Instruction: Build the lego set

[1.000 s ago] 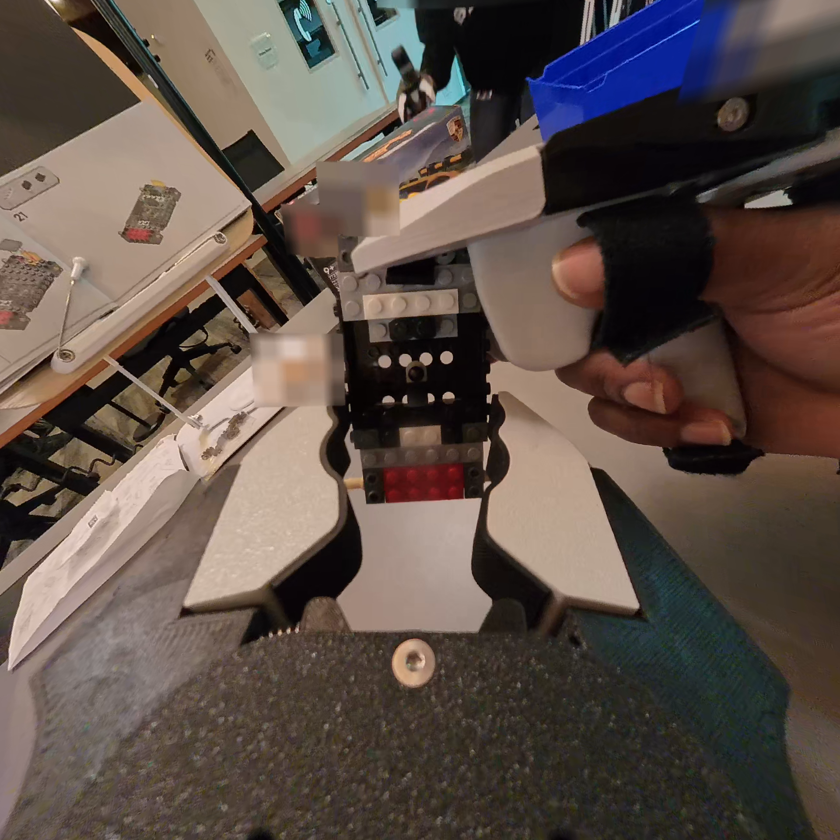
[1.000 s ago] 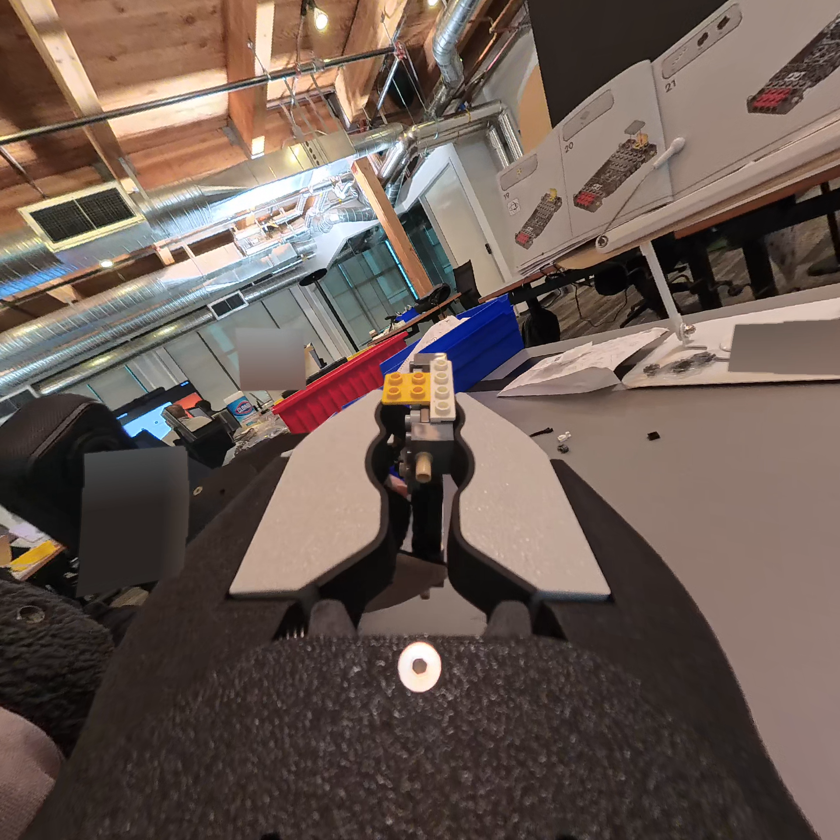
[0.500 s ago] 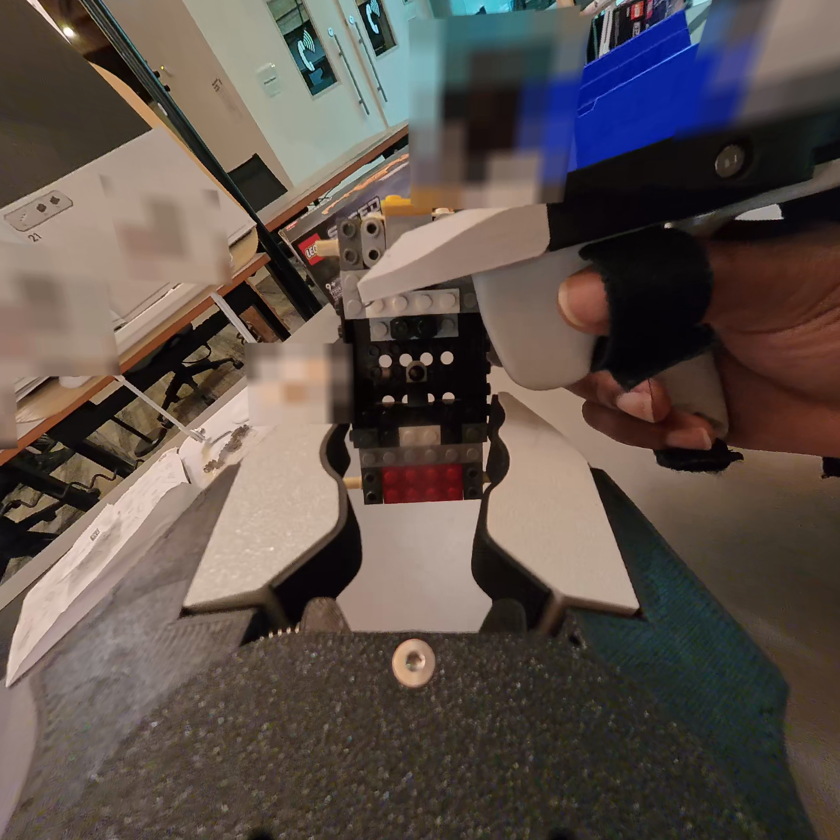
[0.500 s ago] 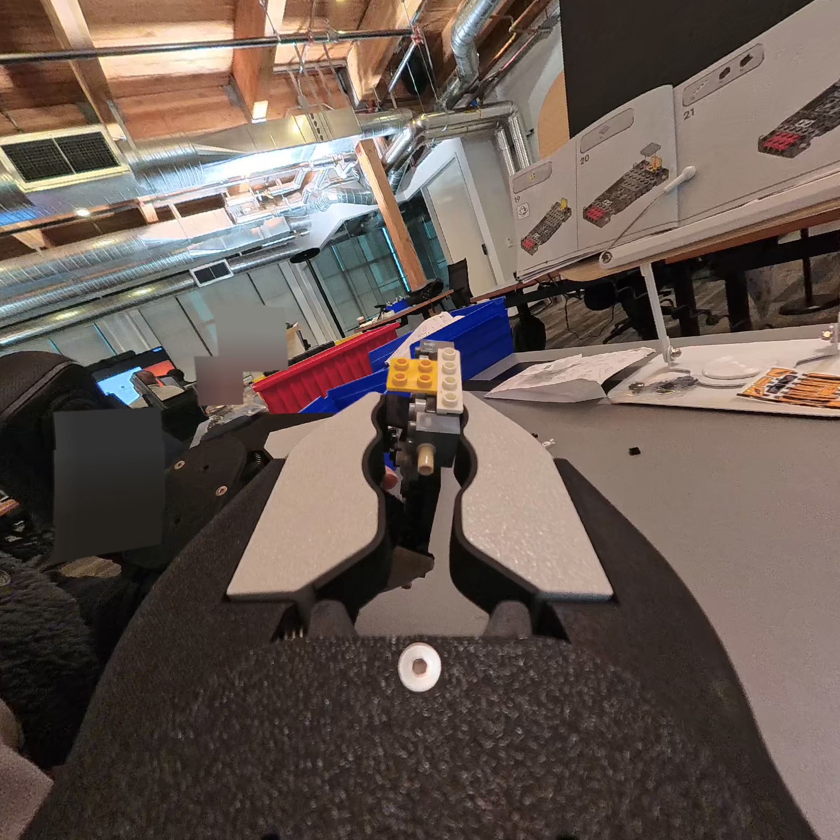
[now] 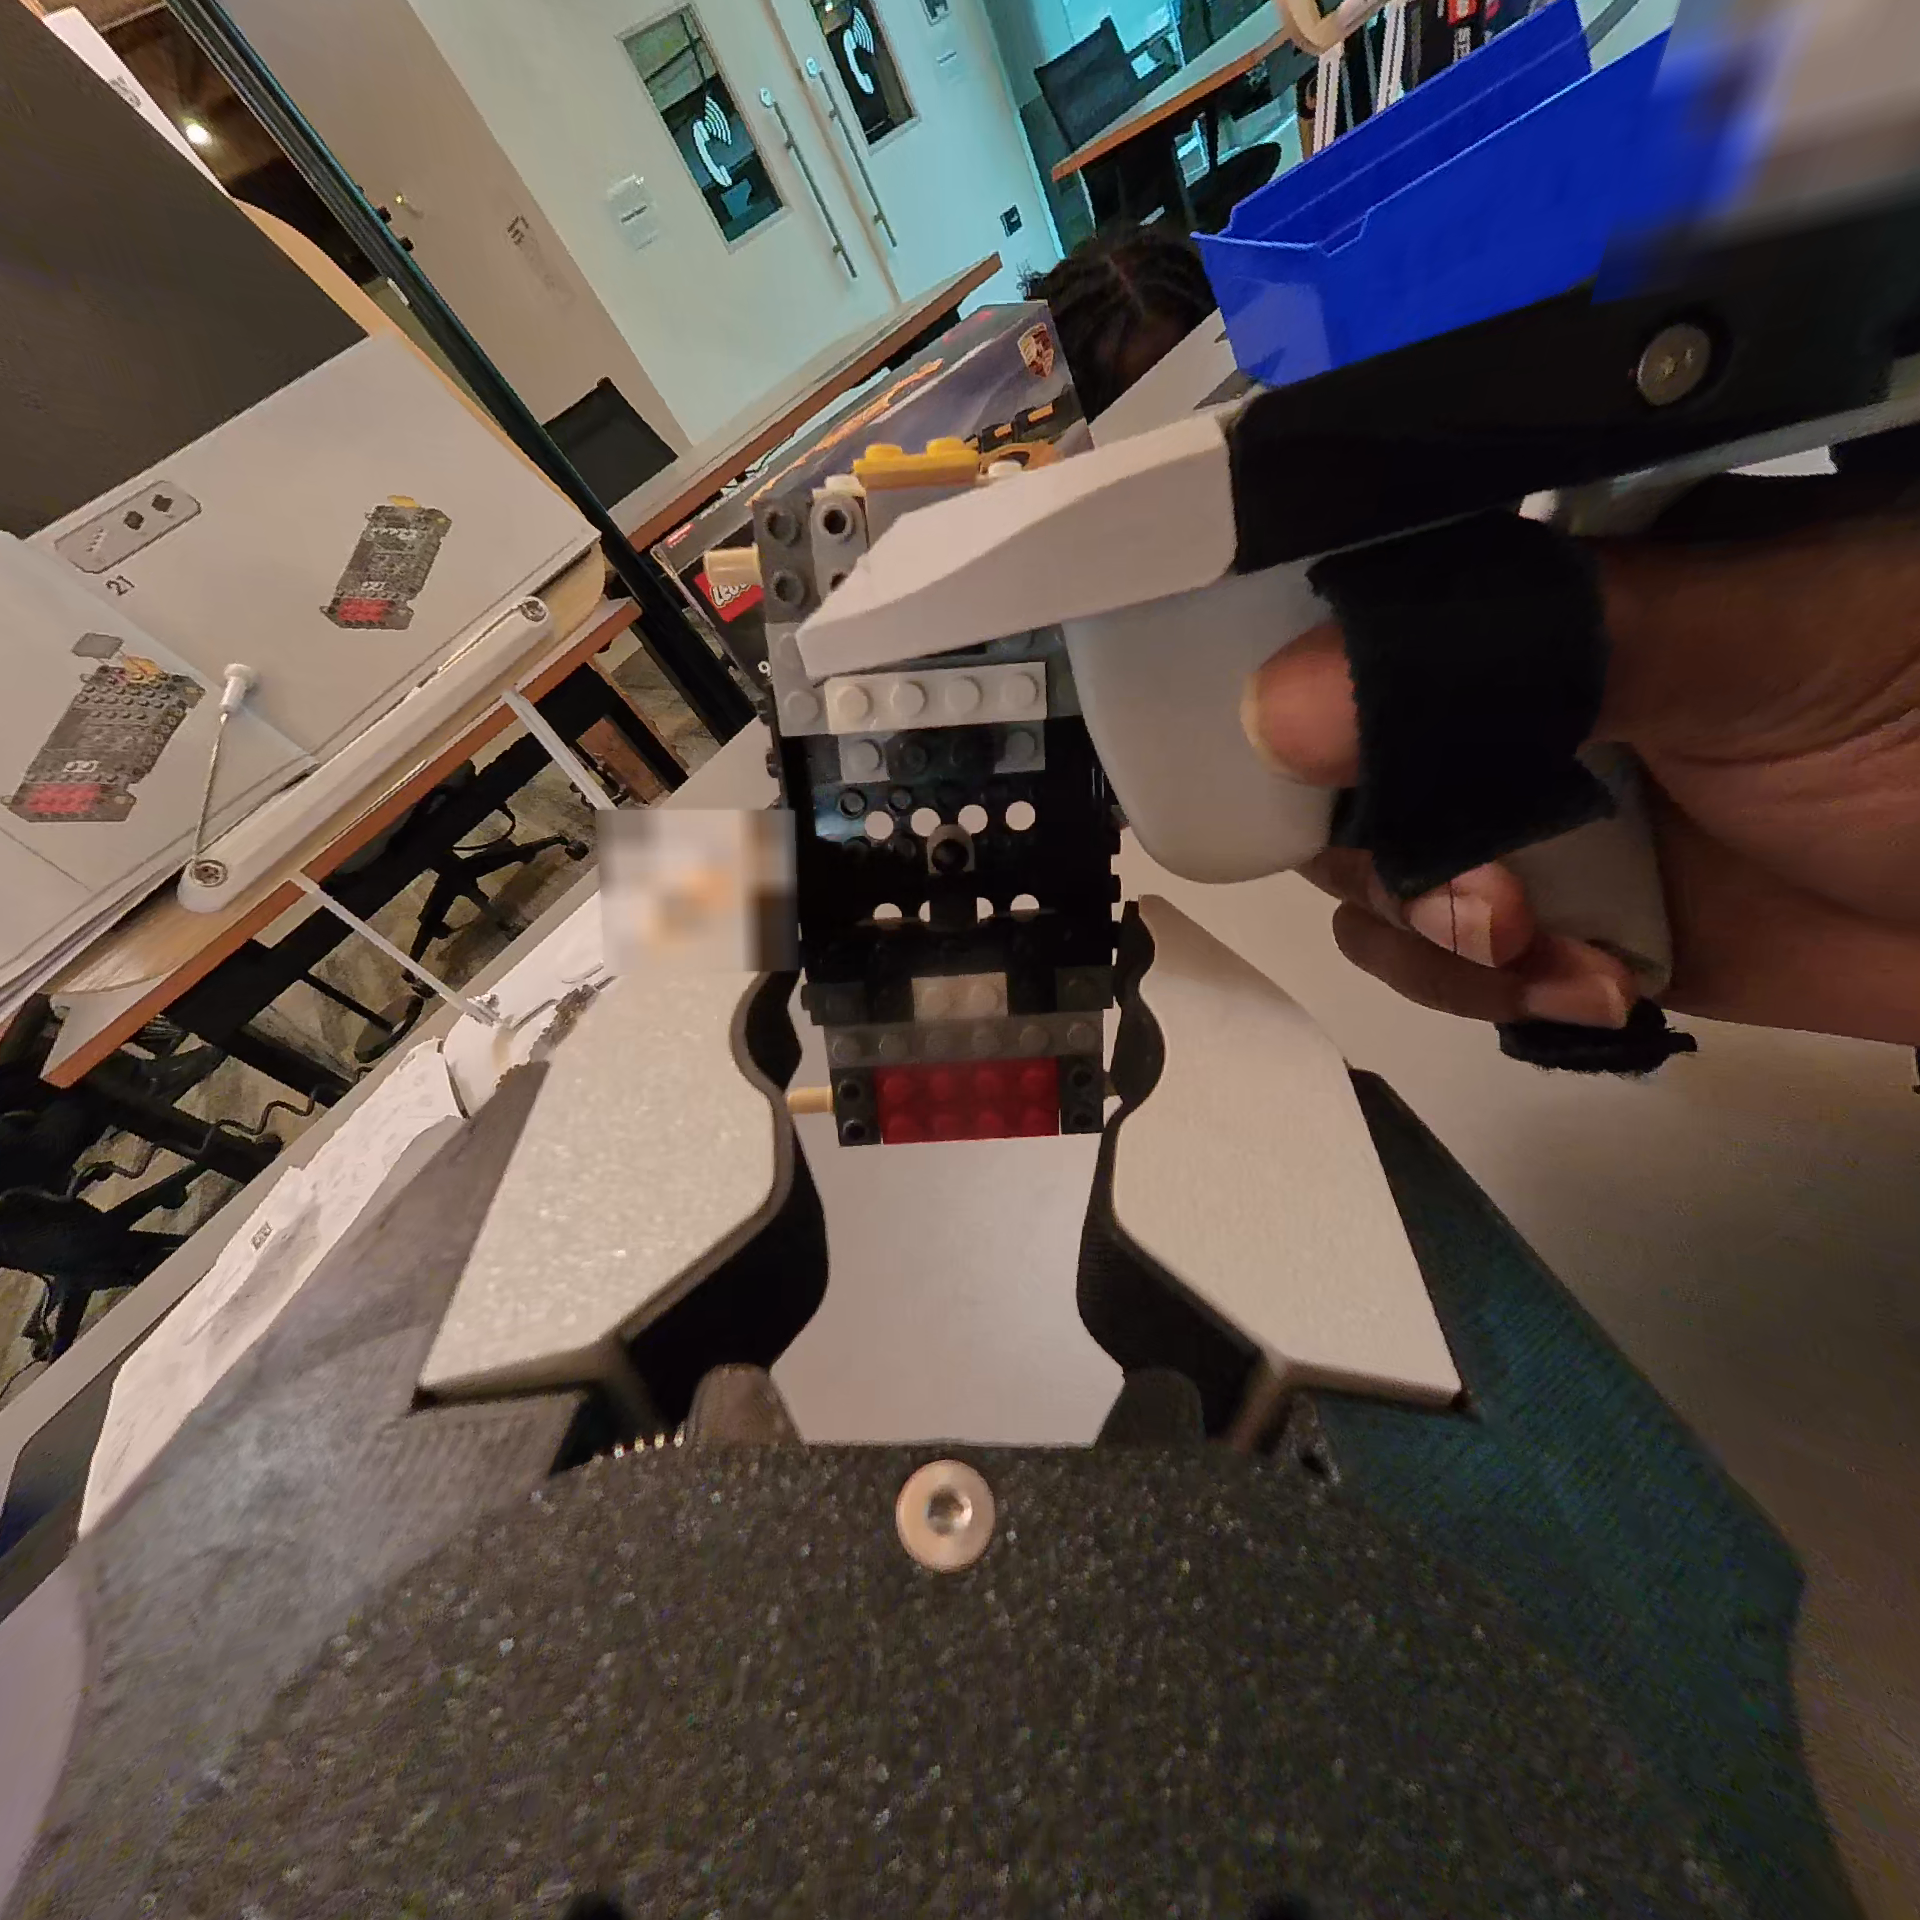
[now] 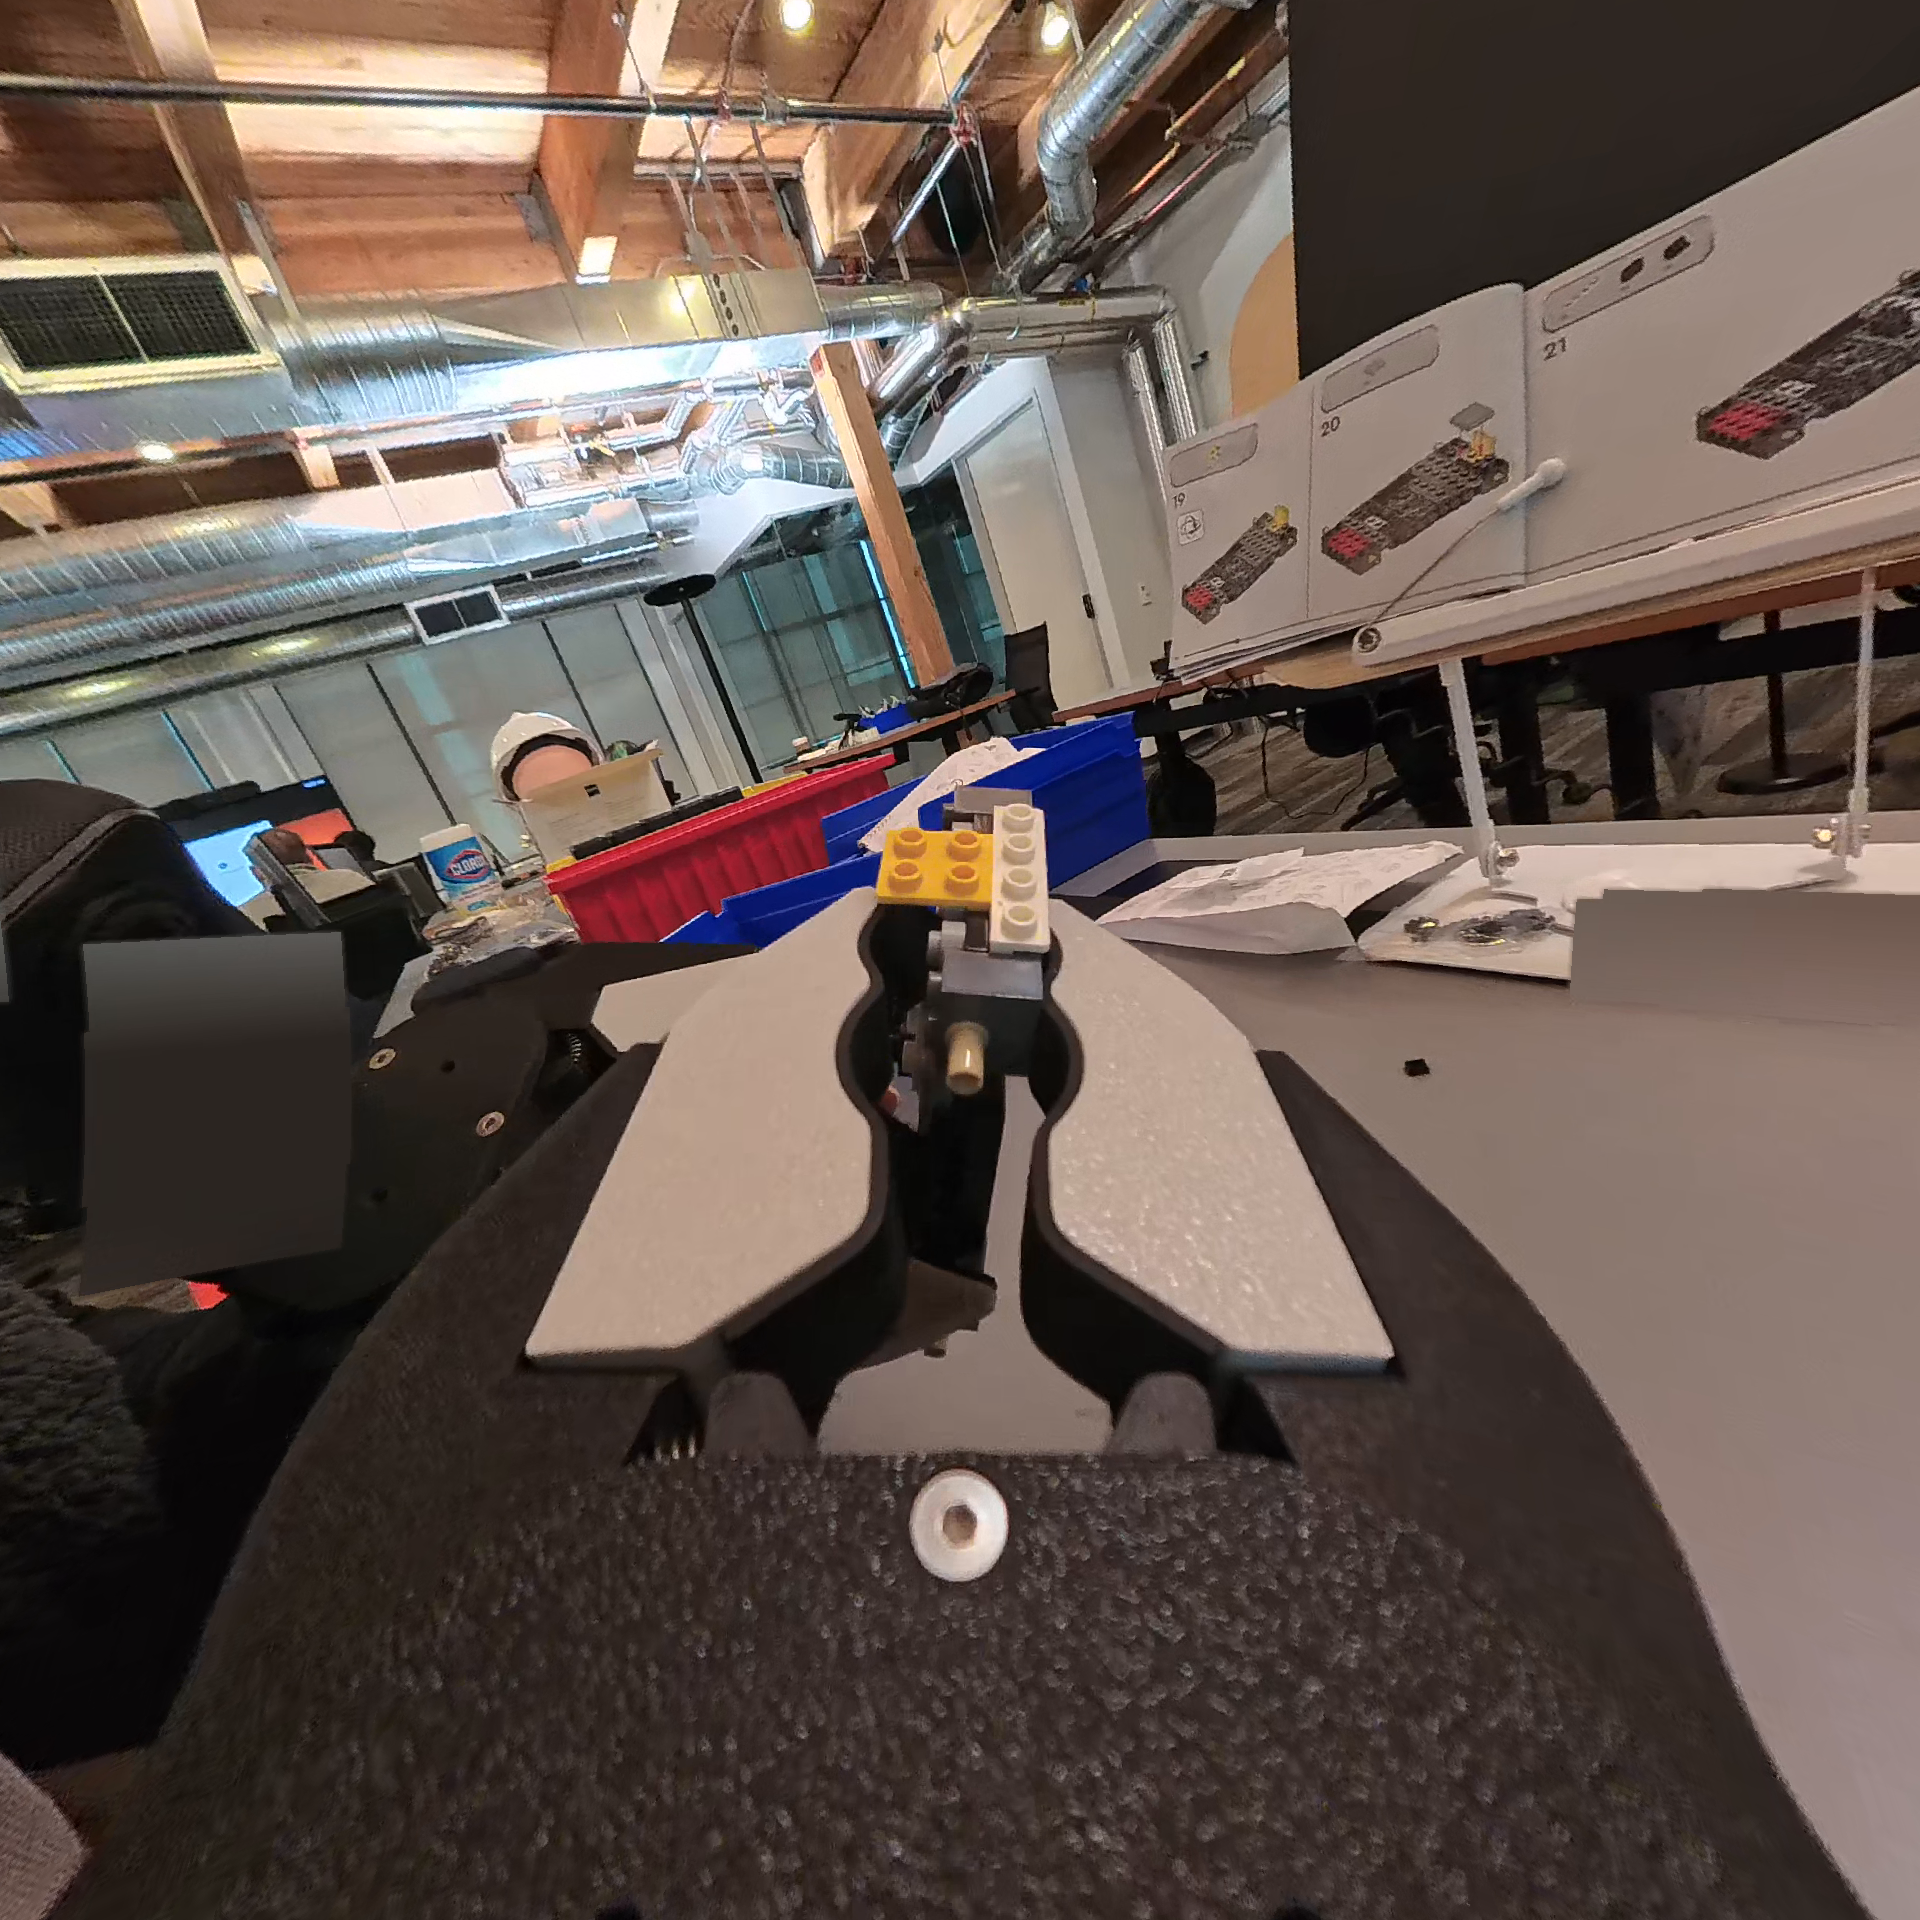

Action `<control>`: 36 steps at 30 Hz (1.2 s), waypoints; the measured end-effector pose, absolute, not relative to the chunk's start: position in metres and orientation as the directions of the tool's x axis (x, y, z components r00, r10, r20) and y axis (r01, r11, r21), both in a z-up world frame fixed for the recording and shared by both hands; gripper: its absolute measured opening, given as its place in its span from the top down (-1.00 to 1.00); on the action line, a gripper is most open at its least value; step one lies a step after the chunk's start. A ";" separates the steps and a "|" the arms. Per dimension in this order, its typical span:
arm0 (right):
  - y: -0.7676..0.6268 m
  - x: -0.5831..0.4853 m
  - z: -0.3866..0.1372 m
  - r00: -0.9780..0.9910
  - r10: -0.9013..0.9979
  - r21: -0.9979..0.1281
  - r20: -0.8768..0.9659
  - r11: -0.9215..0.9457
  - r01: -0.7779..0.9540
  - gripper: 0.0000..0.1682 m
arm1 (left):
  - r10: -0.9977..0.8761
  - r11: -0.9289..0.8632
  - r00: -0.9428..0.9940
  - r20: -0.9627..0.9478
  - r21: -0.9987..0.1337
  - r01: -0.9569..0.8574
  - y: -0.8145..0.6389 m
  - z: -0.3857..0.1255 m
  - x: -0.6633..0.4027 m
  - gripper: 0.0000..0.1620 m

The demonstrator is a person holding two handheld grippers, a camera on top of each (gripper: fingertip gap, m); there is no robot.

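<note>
Left wrist view: the left gripper pinches the near, red-plated end of the lego chassis, a long black and grey build running away from the camera, held off the grey table. The right gripper comes in from the right, held in a hand with a black strap, and its grey finger lies across the far end of the chassis, hiding part of it; the second finger is out of sight here.

In the right wrist view that gripper is clamped on the same end of the chassis, where a yellow plate and a white plate stick up above the fingertips; the black body below is in shadow and hard to read.

An instruction booklet stands open on a stand, printed with step numbers. The lego box behind the build bears a crest and a logo, partly cut off. A wipes canister carries a brand label. Blue bins and a red bin sit behind.
</note>
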State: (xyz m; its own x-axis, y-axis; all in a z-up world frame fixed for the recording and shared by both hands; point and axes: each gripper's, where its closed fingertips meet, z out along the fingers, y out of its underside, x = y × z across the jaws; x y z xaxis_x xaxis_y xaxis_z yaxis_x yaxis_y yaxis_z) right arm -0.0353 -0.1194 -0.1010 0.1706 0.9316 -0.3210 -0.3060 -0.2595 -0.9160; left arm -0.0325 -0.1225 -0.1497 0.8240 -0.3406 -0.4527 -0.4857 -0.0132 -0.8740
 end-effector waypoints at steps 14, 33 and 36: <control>-0.121 -0.032 -0.098 0.196 0.948 -0.933 -0.249 -0.180 -0.312 0.71 | -0.360 0.011 0.827 -0.431 -0.889 -0.458 -0.127 -0.144 -0.028 0.27; -0.117 -0.029 -0.099 0.149 0.923 -0.906 -0.356 -0.301 -0.297 0.51 | -0.356 -0.017 0.843 -0.404 -0.899 -0.438 -0.124 -0.150 -0.033 0.27; -0.115 -0.030 -0.101 0.132 0.908 -0.892 -0.396 -0.347 -0.291 0.55 | -0.349 0.000 0.833 -0.429 -0.889 -0.457 -0.125 -0.149 -0.031 0.27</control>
